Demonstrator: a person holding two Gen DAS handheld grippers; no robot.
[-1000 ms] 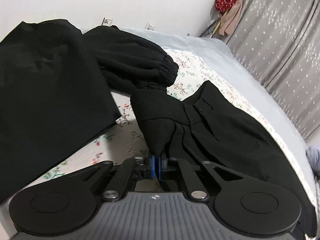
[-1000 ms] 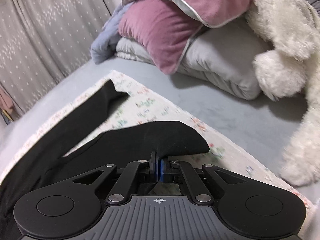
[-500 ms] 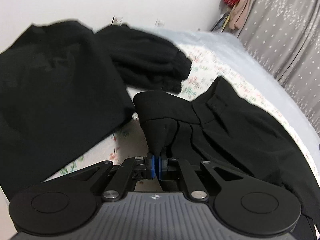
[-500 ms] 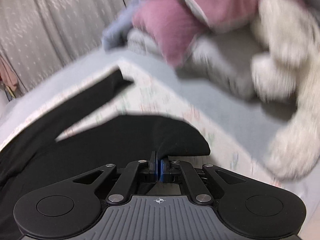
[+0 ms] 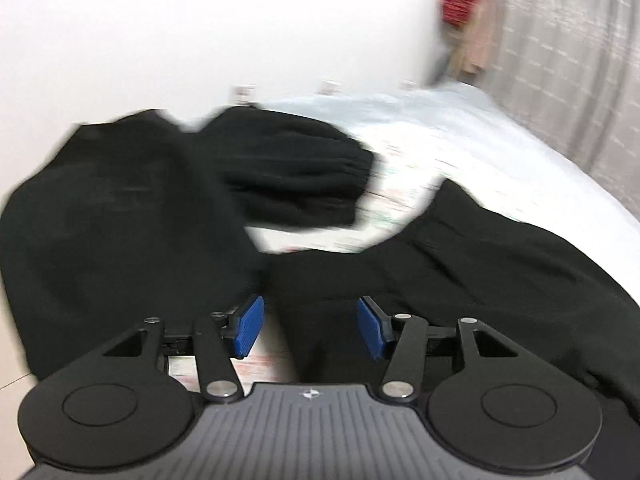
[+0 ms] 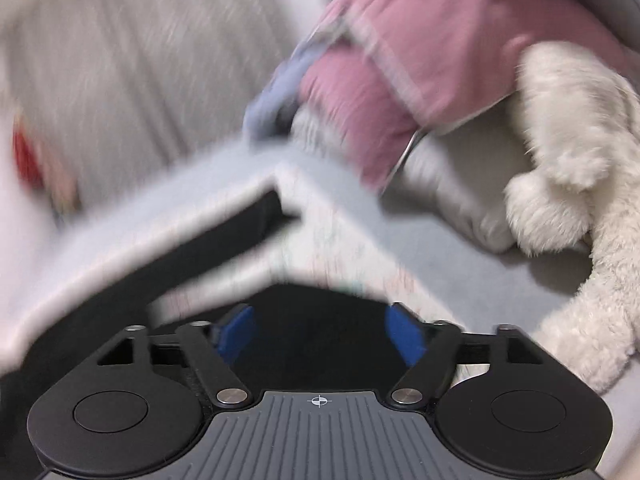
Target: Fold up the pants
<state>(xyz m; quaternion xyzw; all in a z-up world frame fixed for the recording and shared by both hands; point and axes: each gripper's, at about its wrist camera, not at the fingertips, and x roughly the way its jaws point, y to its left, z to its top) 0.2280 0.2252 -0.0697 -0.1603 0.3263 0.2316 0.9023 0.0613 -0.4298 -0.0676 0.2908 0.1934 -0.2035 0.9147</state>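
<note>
Lying across the floral sheet (image 5: pixel 404 184) on the bed, the black pants (image 5: pixel 500 264) spread from the lower middle of the left wrist view out to the right, with one leg (image 6: pixel 208 240) stretching away toward the grey curtain (image 6: pixel 120 60) in the right wrist view. The left gripper (image 5: pixel 311 326) stands wide apart, its blue pads (image 5: pixel 249 326) clear of the cloth, black fabric showing between them. The right gripper (image 6: pixel 320 334) is likewise wide, dark pants cloth lying between its pads (image 6: pixel 404 334). Two other black garments (image 5: pixel 120 216) lie beside the pants, left. Pink bedding (image 6: pixel 420 60) and a white plush toy (image 6: pixel 580 168) sit beyond. Both views are motion-blurred.
</note>
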